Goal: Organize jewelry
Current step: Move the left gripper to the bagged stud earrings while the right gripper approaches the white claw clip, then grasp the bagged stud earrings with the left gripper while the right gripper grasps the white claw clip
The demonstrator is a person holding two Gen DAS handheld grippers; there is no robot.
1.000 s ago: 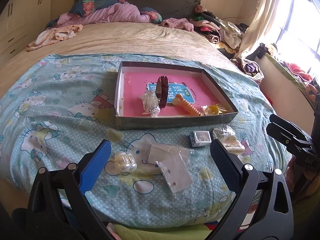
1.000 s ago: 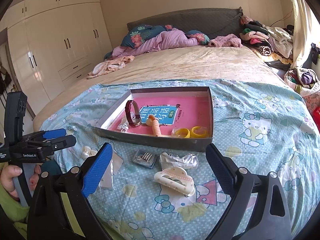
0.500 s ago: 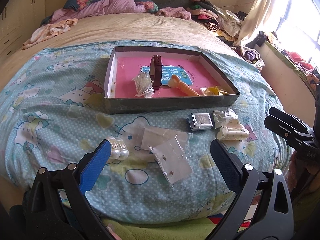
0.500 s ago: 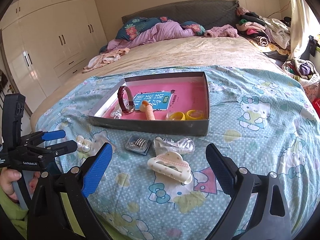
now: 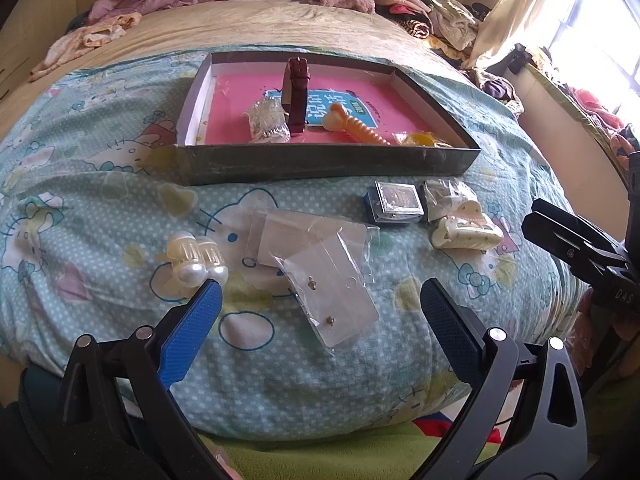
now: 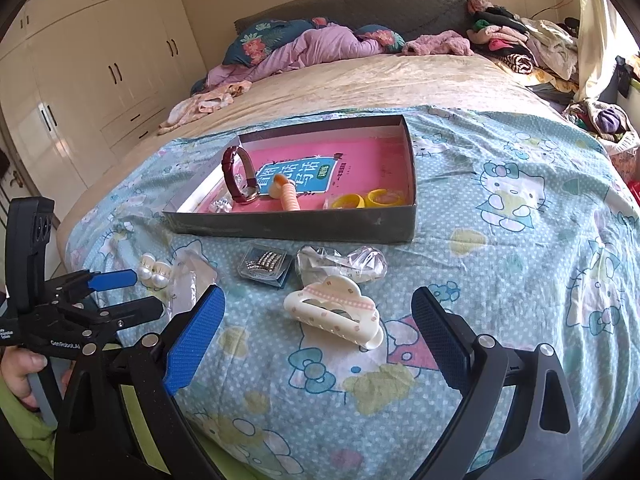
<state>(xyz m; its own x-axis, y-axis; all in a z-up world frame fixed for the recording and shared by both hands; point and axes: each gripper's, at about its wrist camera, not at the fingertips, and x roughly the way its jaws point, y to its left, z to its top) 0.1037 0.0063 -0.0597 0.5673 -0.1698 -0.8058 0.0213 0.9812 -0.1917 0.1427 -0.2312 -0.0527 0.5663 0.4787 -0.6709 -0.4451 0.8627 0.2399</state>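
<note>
Both tools sit closer to the bed's near edge than a second ago. The left tool (image 5: pixel 320 312) gapes, released, over the clear earring packets (image 5: pixel 320 268); the right tool (image 6: pixel 316 320), also released, frames the cream hair claw (image 6: pixel 336 312). The tray (image 6: pixel 296 232) lies farther back.

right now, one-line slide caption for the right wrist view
Open right gripper above a cream hair clip on the bed, tray of sorted jewelry behind it.
</note>
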